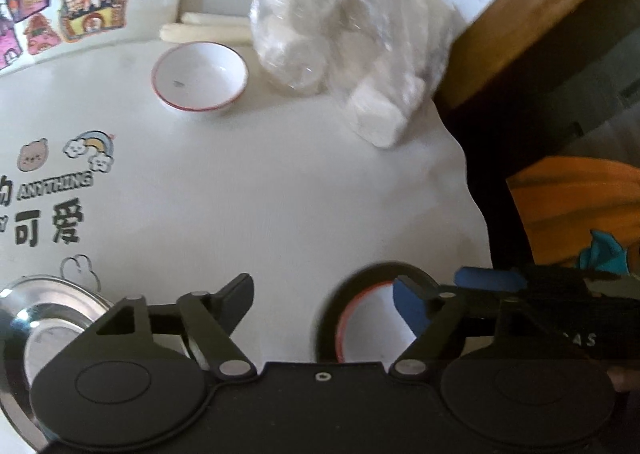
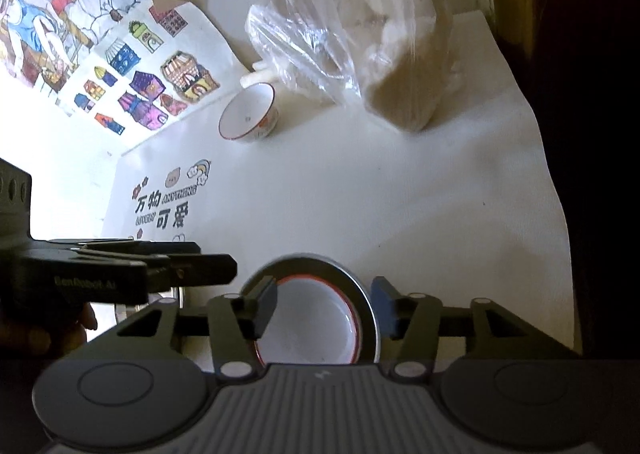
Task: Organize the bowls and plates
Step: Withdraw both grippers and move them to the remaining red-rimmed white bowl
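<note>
A white bowl with a red rim [image 2: 316, 322] sits nested in a round steel plate [image 2: 312, 258] at the near edge of the white table. My right gripper [image 2: 324, 306] stands open over them, one pad on each side of the bowl and neither pressing on it. My left gripper [image 1: 324, 300] is open just to the left, with bare table between its fingers; its blue pad is beside the same bowl [image 1: 368, 326]. A second red-rimmed white bowl [image 1: 200, 77] stands upright farther back. Another steel dish [image 1: 48, 318] lies at the lower left, partly hidden by the left gripper.
Clear plastic bags of white blocks [image 1: 352, 41] lie at the back right, with pale sticks [image 1: 208, 29] behind the far bowl. Stickers cover the wall [image 2: 120, 53] and the table's left part [image 1: 52, 189]. The table edge [image 1: 476, 213] drops off at the right, near orange fabric [image 1: 580, 205].
</note>
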{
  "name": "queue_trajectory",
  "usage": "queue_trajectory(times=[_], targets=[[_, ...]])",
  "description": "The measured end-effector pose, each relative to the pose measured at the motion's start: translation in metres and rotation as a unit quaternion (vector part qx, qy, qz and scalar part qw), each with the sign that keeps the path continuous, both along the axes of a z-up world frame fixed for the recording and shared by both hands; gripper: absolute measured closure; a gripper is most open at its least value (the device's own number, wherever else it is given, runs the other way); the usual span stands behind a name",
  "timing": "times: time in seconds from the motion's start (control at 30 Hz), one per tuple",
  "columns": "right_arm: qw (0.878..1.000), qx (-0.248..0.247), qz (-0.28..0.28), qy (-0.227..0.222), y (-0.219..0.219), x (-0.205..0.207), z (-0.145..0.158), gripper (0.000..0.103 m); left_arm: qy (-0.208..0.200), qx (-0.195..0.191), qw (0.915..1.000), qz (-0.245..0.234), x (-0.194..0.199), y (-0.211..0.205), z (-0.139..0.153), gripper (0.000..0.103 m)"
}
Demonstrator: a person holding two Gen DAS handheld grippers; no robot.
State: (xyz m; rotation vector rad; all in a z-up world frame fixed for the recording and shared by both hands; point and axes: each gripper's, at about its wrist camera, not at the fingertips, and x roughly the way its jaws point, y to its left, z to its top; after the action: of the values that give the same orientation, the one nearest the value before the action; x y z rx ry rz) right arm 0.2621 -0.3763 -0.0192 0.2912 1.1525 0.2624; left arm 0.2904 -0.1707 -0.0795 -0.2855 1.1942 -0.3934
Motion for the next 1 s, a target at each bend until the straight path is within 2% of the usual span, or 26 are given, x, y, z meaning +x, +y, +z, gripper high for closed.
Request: queue_trajectory(times=[0.1, 0.27, 0.43, 0.6, 0.8, 1.0], targets=[[1.0, -0.002, -0.005, -0.005, 0.004, 0.002, 0.0, 0.031, -0.002, 0.008, 0.9999, 0.012, 0.006, 0.01, -0.001, 0.021], [1.0, -0.004, -0.027, -0.015, 0.009, 0.008, 0.0, 0.017, -0.008, 0.015, 0.9991, 0.04, 0.017, 0.032, -0.002, 0.009], [0.999, 0.002, -0.043, -0.008, 0.017, 0.017, -0.007, 0.013, 0.003, 0.021, 0.9978, 0.063, 0.032, 0.054, -0.007, 0.005], [0.999, 0.013, -0.051, 0.0, 0.031, 0.024, -0.017, 0.0, 0.01, 0.025, 0.9974, 0.067, 0.041, 0.07, -0.015, 0.001], [0.998, 0.003, -0.07, 0.007, 0.048, 0.031, -0.028, 0.0, 0.014, 0.038, 0.9969, 0.067, 0.056, 0.09, -0.029, 0.001], [0.996, -0.013, -0.09, -0.001, 0.063, 0.044, -0.034, 0.0, -0.01, 0.053, 0.9964, 0.065, 0.085, 0.105, -0.037, 0.001]])
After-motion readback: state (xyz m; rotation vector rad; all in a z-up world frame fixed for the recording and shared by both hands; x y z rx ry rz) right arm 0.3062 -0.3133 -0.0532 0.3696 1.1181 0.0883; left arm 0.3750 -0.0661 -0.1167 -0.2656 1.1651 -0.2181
